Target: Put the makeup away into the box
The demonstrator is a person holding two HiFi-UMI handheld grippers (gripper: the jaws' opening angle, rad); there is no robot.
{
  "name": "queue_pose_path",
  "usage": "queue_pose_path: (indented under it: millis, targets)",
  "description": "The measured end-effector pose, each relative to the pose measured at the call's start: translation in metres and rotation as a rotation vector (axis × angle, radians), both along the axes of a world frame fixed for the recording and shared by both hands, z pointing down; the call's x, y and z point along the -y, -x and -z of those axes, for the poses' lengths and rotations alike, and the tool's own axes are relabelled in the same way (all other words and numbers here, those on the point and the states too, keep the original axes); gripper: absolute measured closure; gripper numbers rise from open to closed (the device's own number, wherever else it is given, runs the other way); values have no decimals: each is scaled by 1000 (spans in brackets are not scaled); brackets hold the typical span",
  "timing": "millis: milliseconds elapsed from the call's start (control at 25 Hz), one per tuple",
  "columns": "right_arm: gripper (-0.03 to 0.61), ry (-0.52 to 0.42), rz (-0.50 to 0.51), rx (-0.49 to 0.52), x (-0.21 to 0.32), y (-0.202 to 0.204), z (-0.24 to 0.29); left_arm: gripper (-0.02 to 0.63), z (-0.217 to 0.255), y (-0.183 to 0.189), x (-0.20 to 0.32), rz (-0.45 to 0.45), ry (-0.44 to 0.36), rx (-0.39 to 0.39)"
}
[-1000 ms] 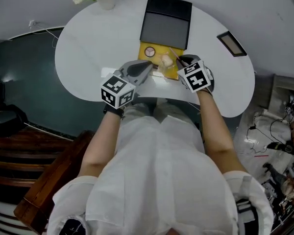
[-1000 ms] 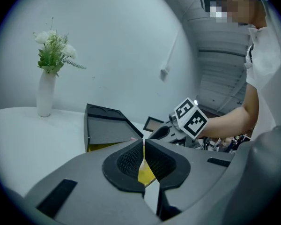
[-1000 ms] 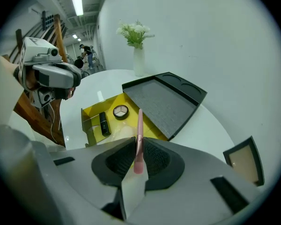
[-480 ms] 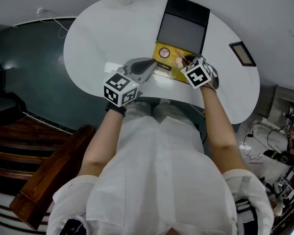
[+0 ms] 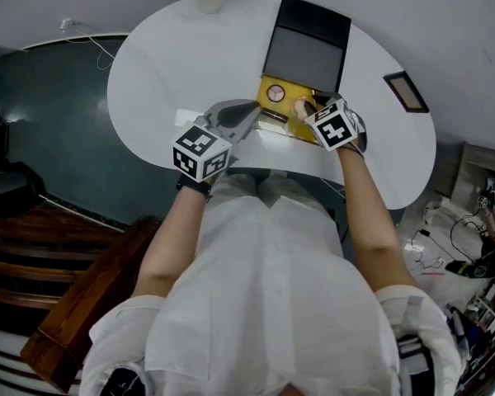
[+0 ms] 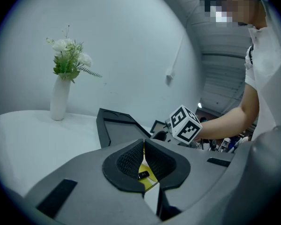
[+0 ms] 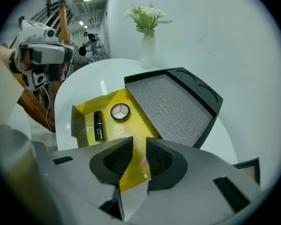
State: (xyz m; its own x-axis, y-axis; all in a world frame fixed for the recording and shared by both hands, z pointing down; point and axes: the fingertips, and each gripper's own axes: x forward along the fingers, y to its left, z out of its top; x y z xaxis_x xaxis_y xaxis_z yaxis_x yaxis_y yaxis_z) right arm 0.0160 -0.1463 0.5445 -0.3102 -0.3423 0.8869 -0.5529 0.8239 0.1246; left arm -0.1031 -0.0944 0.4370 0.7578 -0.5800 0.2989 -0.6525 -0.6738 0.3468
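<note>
1. Our right gripper (image 7: 138,143) hangs over the open yellow cardboard box (image 7: 133,123). Its jaws are a narrow way apart, just opening, and clamp nothing. A pink bit of makeup (image 7: 143,162) shows through the gap, lying in the box.
2. Our left gripper (image 6: 144,143) is closed and empty beside the box.
3. Looks like the drop-off step. Next we'd lift clear and hunt for leftovers.
4. The right gripper view shows a black lipstick tube (image 7: 98,125) and a round compact (image 7: 120,111) inside. Only the head view shows both grippers at once.

Left hand-held gripper (image 6: 144,143) closed; right hand-held gripper (image 7: 139,143) tilted down, jaws just opening, empty.
</note>
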Motion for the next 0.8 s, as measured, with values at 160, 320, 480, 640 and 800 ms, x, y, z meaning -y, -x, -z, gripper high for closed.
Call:
queue_pose_path:
  millis: [160, 320, 480, 640, 800]
  targets:
    - [508, -18, -69, 66, -4, -6, 18, 589, 5, -1, 4, -20, -10, 3]
    - [508, -48, -159, 134, -9, -22, 36, 589, 16, 1, 12, -32, -32, -3]
    - [508, -97, -260, 217, -13, -42, 57, 589, 34, 7, 22, -33, -67, -15]
    - [508, -165, -359, 297, -15, -66, 81, 589, 53, 14, 28, -36, -102, -7]
    - [508, -248, -464, 395, -13, -88, 112, 589, 77, 25, 39, -18, -150, -4]
